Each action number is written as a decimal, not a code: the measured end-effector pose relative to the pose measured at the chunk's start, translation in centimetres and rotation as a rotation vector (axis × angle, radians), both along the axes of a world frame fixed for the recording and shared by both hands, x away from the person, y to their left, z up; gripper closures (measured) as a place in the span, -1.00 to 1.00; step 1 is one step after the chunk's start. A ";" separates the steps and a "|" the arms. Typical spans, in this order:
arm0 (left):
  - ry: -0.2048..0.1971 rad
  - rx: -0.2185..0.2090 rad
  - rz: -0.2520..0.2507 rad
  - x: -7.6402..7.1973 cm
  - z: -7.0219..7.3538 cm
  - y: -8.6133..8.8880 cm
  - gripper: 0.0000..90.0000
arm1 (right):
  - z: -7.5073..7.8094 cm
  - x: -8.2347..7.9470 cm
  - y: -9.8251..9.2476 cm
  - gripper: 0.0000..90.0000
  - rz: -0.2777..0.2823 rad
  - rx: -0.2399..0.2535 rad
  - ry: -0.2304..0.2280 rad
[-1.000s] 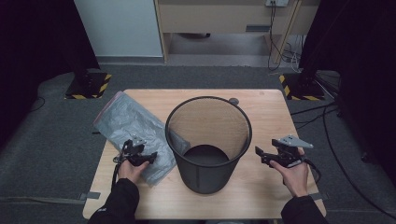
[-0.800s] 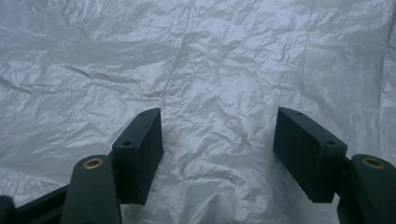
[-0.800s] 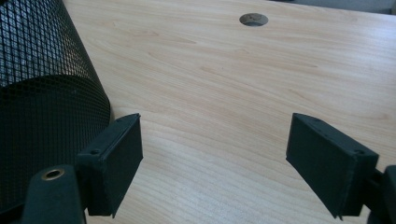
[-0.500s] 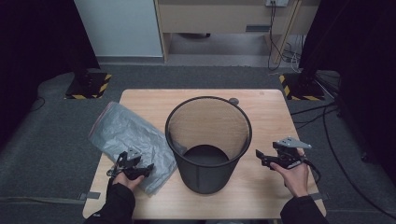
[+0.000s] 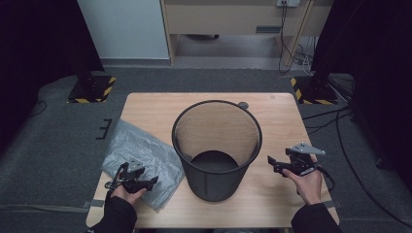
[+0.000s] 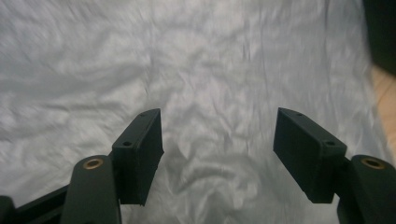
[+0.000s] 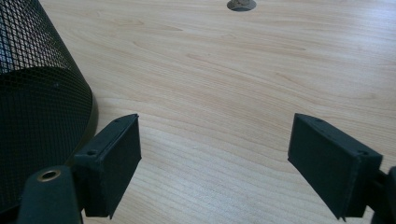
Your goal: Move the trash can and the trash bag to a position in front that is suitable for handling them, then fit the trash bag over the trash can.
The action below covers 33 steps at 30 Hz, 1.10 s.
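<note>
Since the earlier frames, left gripper (image 5: pixel 154 180) has been drawn back toward the near table edge and off to the left; the grey plastic bag (image 5: pixel 141 156) has been shifted with it, now lying lower on the table's left side, one corner hanging past the left edge. Right gripper (image 5: pixel 270 160) is seen much where it was.

Wooden table (image 5: pixel 277 121): light grain, a round grommet (image 5: pixel 243 105) set near the far edge, also seen at the top of the right gripper view (image 7: pixel 241 4).

Black mesh bin (image 5: pixel 216 148): upright at table centre, mouth open upward. Its wall is seen at left in the right gripper view (image 7: pixel 37 93), just beside that gripper's left jaw.

Grey plastic bag: flat and crumpled, left of the bin, its right edge close against the bin's base. In the left gripper view it is spread beneath and beyond the jaws (image 6: pixel 215 70).

Left gripper (image 6: pixel 218 135): jaws held well apart over the bag's near part, nothing pinched between them.

Right gripper (image 7: pixel 215 154): jaws spread wide above bare wood, right of the bin, nothing gripped.
</note>
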<state>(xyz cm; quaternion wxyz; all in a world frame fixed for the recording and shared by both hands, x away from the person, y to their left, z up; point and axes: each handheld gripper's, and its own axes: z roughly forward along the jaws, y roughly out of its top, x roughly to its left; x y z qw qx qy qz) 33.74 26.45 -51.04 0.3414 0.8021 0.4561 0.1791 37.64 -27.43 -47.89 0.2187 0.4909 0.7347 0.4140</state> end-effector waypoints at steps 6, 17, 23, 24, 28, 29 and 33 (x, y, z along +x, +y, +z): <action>-0.071 -0.074 0.046 0.4 1.1 0.3 -0.29 | 0.0 0.0 0.1 -0.62 0.005 -0.004 0.004; -0.154 -0.146 0.109 4.3 3.1 0.0 -0.37 | -0.2 0.3 -0.1 -0.63 -0.005 -0.004 0.016; -0.155 -0.136 0.107 6.9 3.0 -1.0 -0.41 | -0.2 0.4 0.0 -0.64 0.005 -0.016 0.022; -0.155 -0.131 0.103 7.4 2.8 -1.2 -0.41 | -0.2 0.4 0.0 -0.64 0.005 -0.016 0.022; -0.112 -0.090 0.087 8.7 1.3 -2.1 -0.42 | -0.4 0.6 0.1 -0.65 0.016 -0.021 0.024; -0.099 -0.079 0.081 9.0 0.9 -2.3 -0.42 | -0.4 0.6 0.2 -0.66 0.016 -0.021 0.024; -0.073 -0.069 0.076 9.9 -0.3 -2.7 -0.41 | -0.4 0.6 0.1 -0.66 0.022 -0.020 0.029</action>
